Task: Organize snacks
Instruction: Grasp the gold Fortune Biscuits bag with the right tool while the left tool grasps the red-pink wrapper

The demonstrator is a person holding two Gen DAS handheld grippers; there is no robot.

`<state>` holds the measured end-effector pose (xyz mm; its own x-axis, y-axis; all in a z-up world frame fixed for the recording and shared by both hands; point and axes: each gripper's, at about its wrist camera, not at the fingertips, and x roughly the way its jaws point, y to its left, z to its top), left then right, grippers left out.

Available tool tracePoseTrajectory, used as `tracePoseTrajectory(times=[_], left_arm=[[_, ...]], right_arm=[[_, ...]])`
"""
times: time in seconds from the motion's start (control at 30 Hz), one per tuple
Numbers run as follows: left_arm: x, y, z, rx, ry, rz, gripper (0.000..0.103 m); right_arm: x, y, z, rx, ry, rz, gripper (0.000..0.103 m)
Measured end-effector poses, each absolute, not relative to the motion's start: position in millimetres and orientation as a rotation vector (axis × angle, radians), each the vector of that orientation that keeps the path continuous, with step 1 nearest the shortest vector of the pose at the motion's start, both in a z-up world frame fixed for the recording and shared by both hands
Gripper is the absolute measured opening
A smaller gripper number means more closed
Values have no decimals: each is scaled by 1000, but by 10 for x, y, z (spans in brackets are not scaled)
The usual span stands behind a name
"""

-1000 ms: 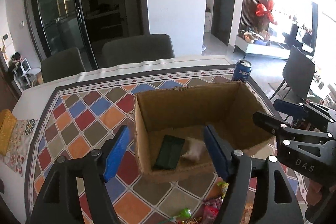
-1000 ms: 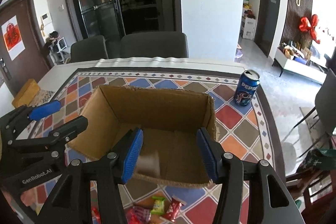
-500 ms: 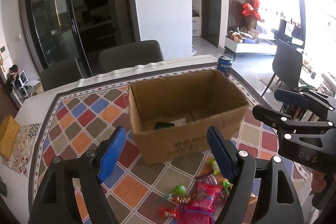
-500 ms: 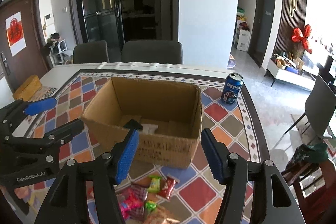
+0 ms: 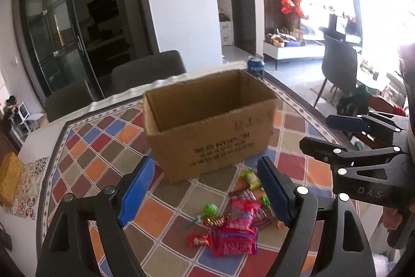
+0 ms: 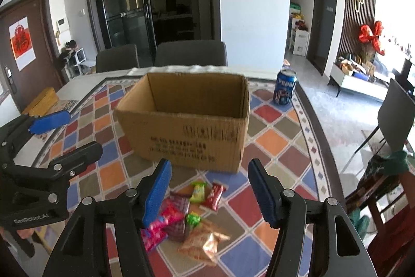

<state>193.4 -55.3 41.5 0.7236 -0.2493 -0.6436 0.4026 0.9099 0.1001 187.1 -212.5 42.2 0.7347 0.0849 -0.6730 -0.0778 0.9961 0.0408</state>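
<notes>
Left wrist view: left gripper (image 5: 207, 188) black frame, ribbed blue pads, jaws wide, empty; right gripper (image 6: 208, 190) likewise parted, nothing between; crinkly foil snack wrappers (image 5: 233, 220) heaped near tabletop's near edge, before open corrugated cardboard box (image 5: 207, 121); cylindrical blue can (image 6: 285, 90) toward far right edge.

Blue soda can (image 6: 285, 87) beyond 2 grey chairs (image 6: 190, 53)
</notes>
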Motion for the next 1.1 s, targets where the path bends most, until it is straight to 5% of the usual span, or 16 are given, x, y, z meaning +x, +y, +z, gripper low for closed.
tracePoseTrajectory(times=[0.87,1.1], left_arm=[[1986,-683,-597,303,902,-511,81],[2138,-751,-819,317,942,-554,72]], right_arm=[[1629,-2150,-611,86,986,76,62],[1689,-2133,-773,110,1017,70,62]])
